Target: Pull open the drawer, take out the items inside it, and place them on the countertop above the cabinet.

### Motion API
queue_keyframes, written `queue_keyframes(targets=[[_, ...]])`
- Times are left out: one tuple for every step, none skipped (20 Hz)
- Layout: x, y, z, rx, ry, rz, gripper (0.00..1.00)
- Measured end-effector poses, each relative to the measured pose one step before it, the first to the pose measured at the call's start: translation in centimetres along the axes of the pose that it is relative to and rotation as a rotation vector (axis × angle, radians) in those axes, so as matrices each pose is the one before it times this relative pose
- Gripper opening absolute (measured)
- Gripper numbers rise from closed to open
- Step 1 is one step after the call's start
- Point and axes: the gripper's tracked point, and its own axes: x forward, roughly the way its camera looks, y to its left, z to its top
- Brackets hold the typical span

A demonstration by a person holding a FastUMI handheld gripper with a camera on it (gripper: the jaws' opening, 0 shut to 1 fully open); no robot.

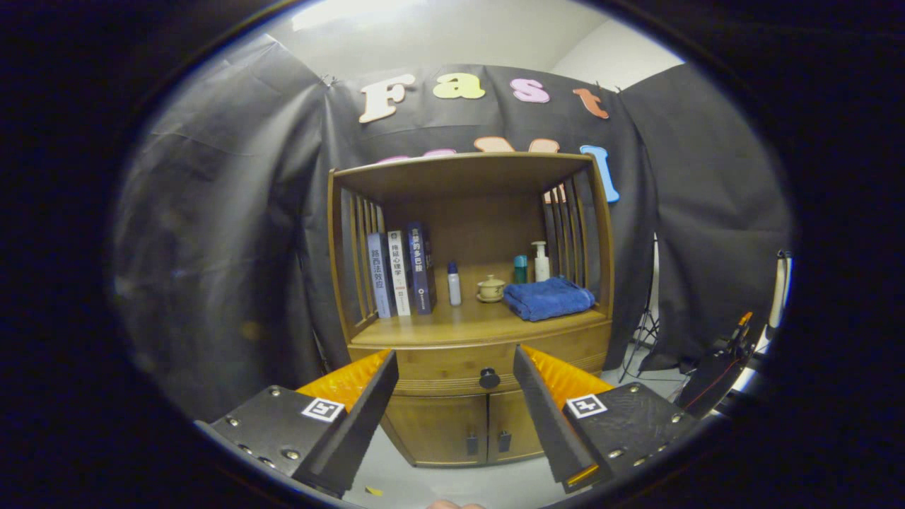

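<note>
A wooden cabinet (pixel 452 424) stands ahead of me against the black cloth wall. Its drawer (pixel 452 367) is shut, with a dark round knob (pixel 489 378) in the middle of its front. Above the drawer lies the countertop (pixel 466 326), roofed by a slatted wooden shelf frame. My gripper (pixel 456 367) is open, its two fingers spread wide at drawer height, some way short of the cabinet. The knob sits between the fingers, nearer the right one. Nothing is held. The drawer's inside is hidden.
On the countertop stand three books (pixel 399 272) at the left, a small white bottle (pixel 454 284), a lidded cup (pixel 491 288), a teal bottle (pixel 520 269), a pump bottle (pixel 541 261) and a folded blue towel (pixel 549 297). Two lower doors (pixel 466 428) are shut. Tripod gear (pixel 721 360) stands at the right.
</note>
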Motion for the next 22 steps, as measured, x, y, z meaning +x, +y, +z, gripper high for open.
queue_keyframes(targets=[[-0.043,-0.037,-0.203,-0.00389,0.00409,0.00049,0.98],[0.122,-0.046,-0.284,-0.00144,0.00543,-0.00147,0.98],[0.094,-0.101,-0.240,-0.00086,0.00411,-0.00063,0.98],[0.121,-0.201,-0.281,0.00113,0.00472,-0.00253,0.98],[0.188,-0.189,-0.223,0.00024,0.00107,-0.00215,0.98],[0.244,-0.215,-0.267,-0.00307,-0.00154,-0.00388,0.98],[0.356,-0.382,-0.282,-0.00677,0.00114,-0.00899,0.98],[0.441,-0.513,-0.587,-0.00786,0.00386,-0.01237,0.98],[0.561,-0.475,-0.553,-0.00322,0.00640,-0.01116,0.98],[0.528,-0.259,-0.790,-0.00106,0.00962,-0.00617,0.98],[0.673,-0.214,-0.791,0.00106,0.01517,-0.00411,0.98],[0.564,-0.248,-0.816,-0.00075,0.01388,-0.00457,0.98],[0.645,-0.334,-0.649,-0.00333,0.00798,-0.00832,0.98],[0.763,-0.312,-0.644,-0.00624,0.00714,-0.00625,0.99],[0.892,-0.135,-0.529,-0.00915,0.00411,-0.00296,0.99],[0.862,-0.165,-0.563,-0.01152,0.00624,-0.00449,0.99],[0.851,-0.098,-0.481,-0.01300,0.00660,-0.00242,0.99],[0.632,-0.062,-0.438,-0.01022,0.00375,-0.00432,0.99],[0.733,-0.047,-0.245,-0.00465,0.00401,-0.00550,0.99],[0.798,0.221,-0.283,0.00041,0.00390,0.00139,0.99],[0.808,0.389,-0.166,0.00251,-0.00199,0.00914,0.99],[0.784,0.428,-0.356,-0.00382,-0.00160,0.00980,0.98]])
